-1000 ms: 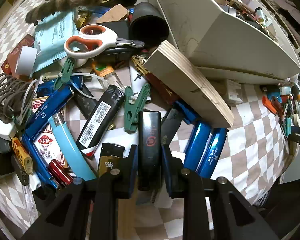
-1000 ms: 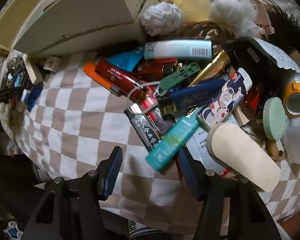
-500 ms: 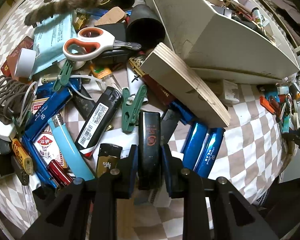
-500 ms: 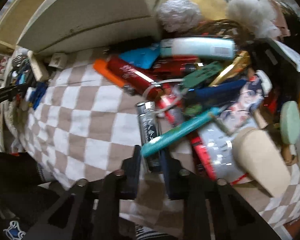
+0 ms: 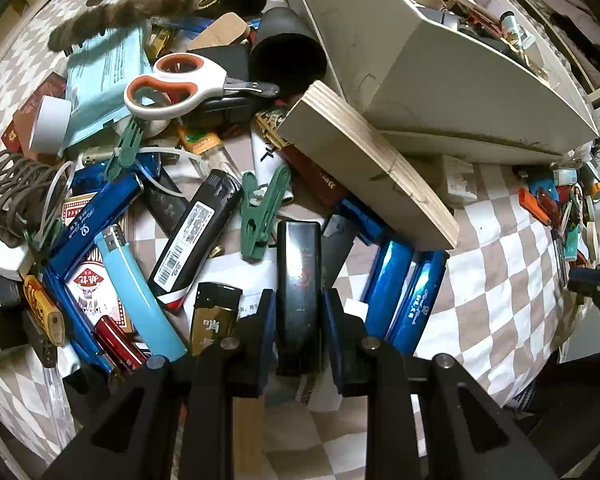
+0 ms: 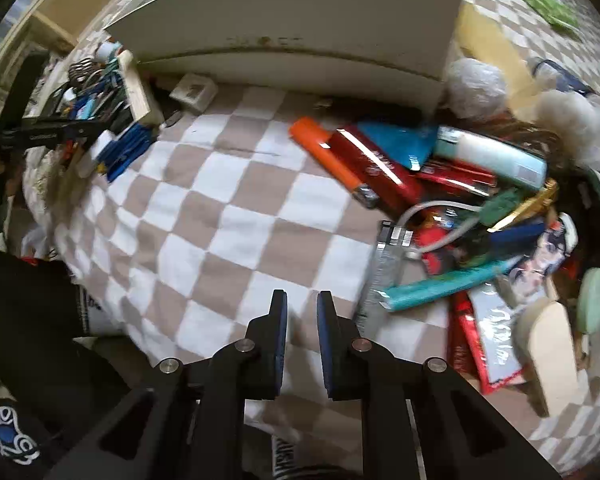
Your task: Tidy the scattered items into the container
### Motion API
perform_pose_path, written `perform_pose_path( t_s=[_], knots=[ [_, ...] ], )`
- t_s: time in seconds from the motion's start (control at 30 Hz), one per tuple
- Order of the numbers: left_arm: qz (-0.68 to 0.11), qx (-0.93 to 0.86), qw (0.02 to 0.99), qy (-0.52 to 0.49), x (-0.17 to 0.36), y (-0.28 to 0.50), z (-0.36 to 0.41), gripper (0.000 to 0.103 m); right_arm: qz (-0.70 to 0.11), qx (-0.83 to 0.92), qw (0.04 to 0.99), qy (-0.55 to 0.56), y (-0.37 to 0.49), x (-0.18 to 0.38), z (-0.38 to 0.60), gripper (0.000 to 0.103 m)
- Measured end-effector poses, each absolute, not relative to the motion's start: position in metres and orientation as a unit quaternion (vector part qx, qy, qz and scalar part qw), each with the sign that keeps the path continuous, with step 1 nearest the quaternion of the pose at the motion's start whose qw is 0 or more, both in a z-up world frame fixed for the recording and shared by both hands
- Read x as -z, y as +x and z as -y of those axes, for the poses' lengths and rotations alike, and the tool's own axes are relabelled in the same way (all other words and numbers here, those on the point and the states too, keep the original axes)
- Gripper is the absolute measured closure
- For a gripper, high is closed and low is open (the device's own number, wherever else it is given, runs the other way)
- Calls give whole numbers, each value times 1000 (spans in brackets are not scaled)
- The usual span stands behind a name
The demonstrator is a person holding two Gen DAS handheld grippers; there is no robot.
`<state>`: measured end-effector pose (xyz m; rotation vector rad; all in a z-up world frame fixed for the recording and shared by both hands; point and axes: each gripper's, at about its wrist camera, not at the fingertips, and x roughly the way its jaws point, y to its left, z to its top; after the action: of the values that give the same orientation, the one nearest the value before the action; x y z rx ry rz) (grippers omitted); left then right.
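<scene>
Here, left tongs (image 5: 299,312) clamping black lighter (image 5: 299,280), right tongs (image 6: 302,312) nearly closed above checkered cloth (image 6: 220,208)

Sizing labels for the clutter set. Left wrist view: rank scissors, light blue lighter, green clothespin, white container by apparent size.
1. white container, by far
2. scissors and light blue lighter: look alike, and the lighter is nearer the camera, so unranked
3. green clothespin, smallest

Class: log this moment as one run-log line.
left gripper: shut on black lighter | right gripper: nearly closed, holding nothing | container: behind pile
</scene>
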<state>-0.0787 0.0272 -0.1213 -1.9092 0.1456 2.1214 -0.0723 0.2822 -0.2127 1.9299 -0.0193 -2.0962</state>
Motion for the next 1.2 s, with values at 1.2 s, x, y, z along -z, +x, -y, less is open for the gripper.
perform_pose_path(
  t_s=[1.2],
  knots=[
    [-97, -737, 179, -645, 52, -11, -38, 80, -92, 711, 213, 664, -74, 237, -245, 87]
  ],
)
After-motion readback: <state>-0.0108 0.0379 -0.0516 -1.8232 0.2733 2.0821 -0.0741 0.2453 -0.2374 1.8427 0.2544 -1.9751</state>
